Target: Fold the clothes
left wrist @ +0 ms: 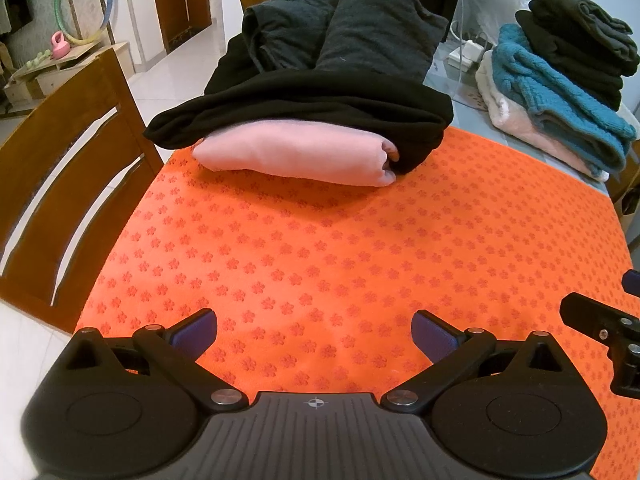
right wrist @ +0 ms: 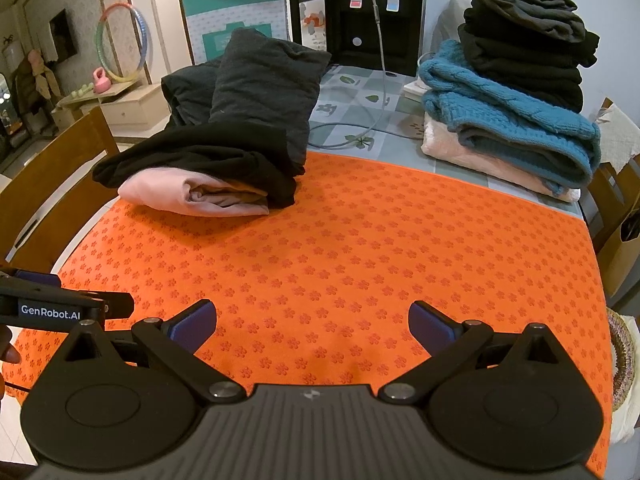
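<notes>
A folded stack sits at the far left of the orange flower-print mat (left wrist: 340, 248) (right wrist: 360, 248): a pink garment (left wrist: 296, 154) (right wrist: 176, 194) at the bottom, a black one (left wrist: 304, 108) (right wrist: 200, 160) over it, dark grey ones (left wrist: 360, 28) (right wrist: 260, 76) on top. A second folded stack stands at the far right: pale pink, teal knit (left wrist: 560, 96) (right wrist: 512, 120), black (left wrist: 580, 40) (right wrist: 528, 48). My left gripper (left wrist: 314, 334) is open and empty above the near mat. My right gripper (right wrist: 312, 326) is open and empty beside it; part of it shows in the left wrist view (left wrist: 600, 328).
A wooden chair (left wrist: 60, 184) (right wrist: 52, 184) stands at the table's left edge. A water dispenser (right wrist: 360, 28), a cardboard box (right wrist: 236, 20) and a cable (right wrist: 376, 92) are at the back of the table. Another chair (right wrist: 616, 200) is at the right.
</notes>
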Demonstrator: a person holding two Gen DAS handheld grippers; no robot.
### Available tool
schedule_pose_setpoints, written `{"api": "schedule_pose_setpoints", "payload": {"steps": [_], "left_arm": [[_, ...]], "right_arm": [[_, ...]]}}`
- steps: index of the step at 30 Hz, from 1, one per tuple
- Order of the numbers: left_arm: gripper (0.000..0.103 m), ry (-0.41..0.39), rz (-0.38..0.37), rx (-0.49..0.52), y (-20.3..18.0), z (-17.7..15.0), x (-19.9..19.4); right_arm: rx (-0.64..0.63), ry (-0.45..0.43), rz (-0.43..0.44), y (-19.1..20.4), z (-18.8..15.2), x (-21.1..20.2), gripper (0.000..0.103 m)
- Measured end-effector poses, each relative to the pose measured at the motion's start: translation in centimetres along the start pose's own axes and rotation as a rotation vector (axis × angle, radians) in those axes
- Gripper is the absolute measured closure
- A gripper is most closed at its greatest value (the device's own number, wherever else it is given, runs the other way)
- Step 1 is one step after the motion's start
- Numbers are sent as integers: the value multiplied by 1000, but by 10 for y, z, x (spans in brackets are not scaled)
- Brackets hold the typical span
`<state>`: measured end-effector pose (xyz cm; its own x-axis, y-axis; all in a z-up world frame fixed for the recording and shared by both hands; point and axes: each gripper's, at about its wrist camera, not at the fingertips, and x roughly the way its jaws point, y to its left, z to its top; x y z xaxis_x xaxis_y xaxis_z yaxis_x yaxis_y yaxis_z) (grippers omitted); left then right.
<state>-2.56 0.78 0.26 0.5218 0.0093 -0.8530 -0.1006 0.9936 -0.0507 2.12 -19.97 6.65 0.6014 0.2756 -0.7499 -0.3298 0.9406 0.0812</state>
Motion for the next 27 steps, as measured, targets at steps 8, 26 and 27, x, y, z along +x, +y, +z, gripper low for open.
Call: {"api": "schedule_pose_setpoints", "payload": {"steps": [8, 26, 27], "left_arm": [[0, -30, -15, 70, -4, 25, 3], [0, -94, -83, 315, -38, 164, 57], [0, -95, -81, 321, -39, 170, 61]], "right_arm": [[4, 10, -4, -1, 3, 4, 0], [103, 63, -59, -31, 7, 33, 0], [109, 70, -60, -33, 8, 36, 0]]}}
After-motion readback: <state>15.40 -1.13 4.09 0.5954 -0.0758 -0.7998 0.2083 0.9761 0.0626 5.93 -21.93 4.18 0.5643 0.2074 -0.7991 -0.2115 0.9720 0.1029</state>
